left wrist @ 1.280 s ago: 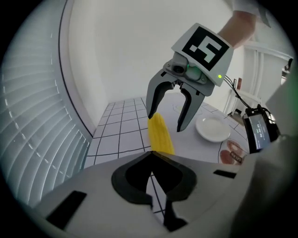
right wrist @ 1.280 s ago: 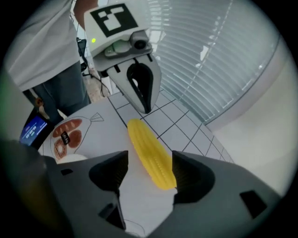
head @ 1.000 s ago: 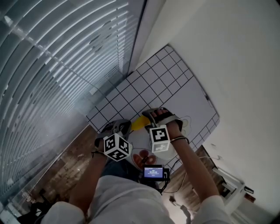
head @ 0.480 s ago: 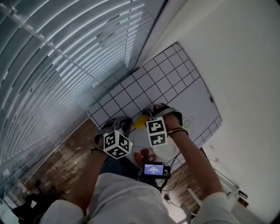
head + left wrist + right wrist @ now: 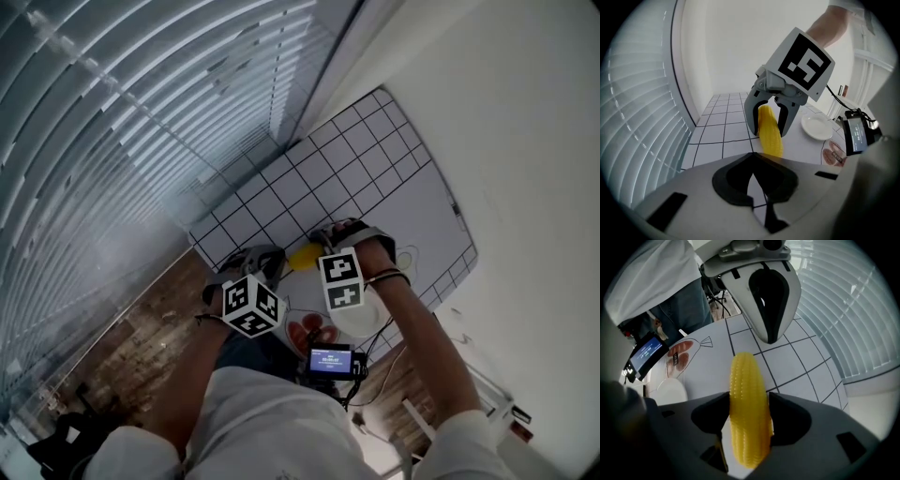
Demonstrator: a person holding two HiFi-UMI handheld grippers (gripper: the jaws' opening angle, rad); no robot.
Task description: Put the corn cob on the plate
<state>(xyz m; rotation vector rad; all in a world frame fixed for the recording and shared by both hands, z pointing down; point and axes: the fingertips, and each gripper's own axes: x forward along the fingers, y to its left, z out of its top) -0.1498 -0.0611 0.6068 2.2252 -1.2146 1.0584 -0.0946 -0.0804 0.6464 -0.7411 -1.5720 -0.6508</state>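
Closest to me is the small black gadget with a lit blue screen (image 5: 330, 361), sitting between my two forearms. Just past it, my left gripper (image 5: 752, 155) slants down toward the desk. Its fingers are tip to tip with nothing in them. You see that head-on in the right gripper view, while its own camera only shows a thin slit of desk.

My right gripper (image 5: 749, 399) points straight down with the wrist bent over it. Its grey fingers (image 5: 751, 112) have just been closing and now sit against both sides of the yellow corn cob (image 5: 746, 380). The cob lies on the white desk with black grid lines (image 5: 309, 183), not on the plate.

From the head view the cob is only a sliver of yellow between the two marker cubes. The left gripper view shows its whole length running out from between the right fingers toward the left gripper.

The small round white plate (image 5: 816, 127) is bare and sits near the right gripper, on the side away from the window. In the head view my wrist covers most of it. Next to it a picture of red meat slices (image 5: 677, 355) is printed on the desk. Beyond all that are the pale slatted window blinds (image 5: 141, 112).
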